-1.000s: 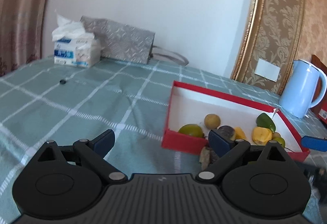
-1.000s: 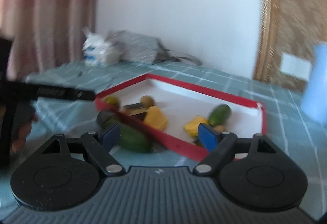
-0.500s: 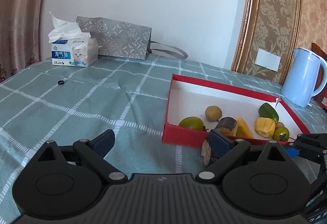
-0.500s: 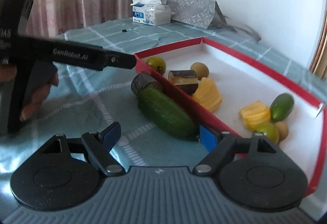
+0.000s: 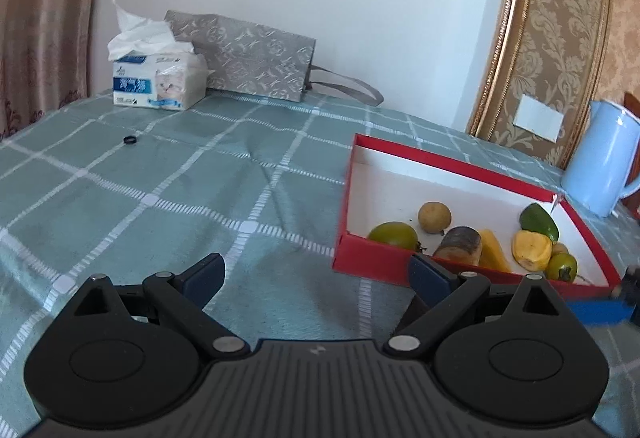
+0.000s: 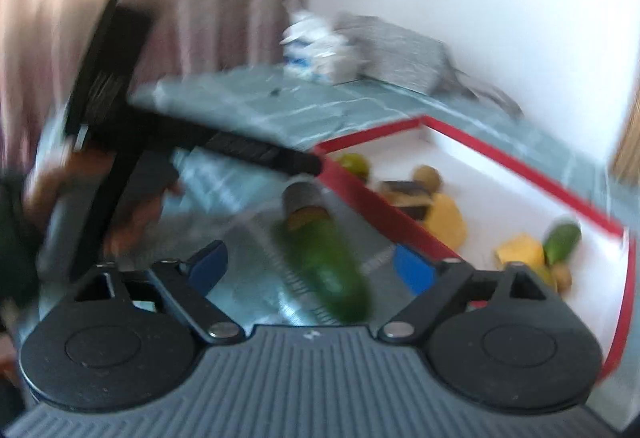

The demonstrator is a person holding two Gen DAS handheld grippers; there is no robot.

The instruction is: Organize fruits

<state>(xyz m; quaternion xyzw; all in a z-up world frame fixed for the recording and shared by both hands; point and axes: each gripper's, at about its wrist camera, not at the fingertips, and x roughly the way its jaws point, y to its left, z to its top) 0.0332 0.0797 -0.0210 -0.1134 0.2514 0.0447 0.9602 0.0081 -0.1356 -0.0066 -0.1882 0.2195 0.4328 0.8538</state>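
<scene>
Cucumber on the tablecloth lies between my right gripper pads, jaws just narrowing, untouched; my left gripper gapes wide, empty, beside the red box.

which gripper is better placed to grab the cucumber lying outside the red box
Right. The cucumber lies on the cloth between the right gripper's open jaws, which have just been closing. The left gripper is open over bare tablecloth, left of the red box.

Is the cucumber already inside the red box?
No, the cucumber lies on the tablecloth just outside the red box.
</scene>
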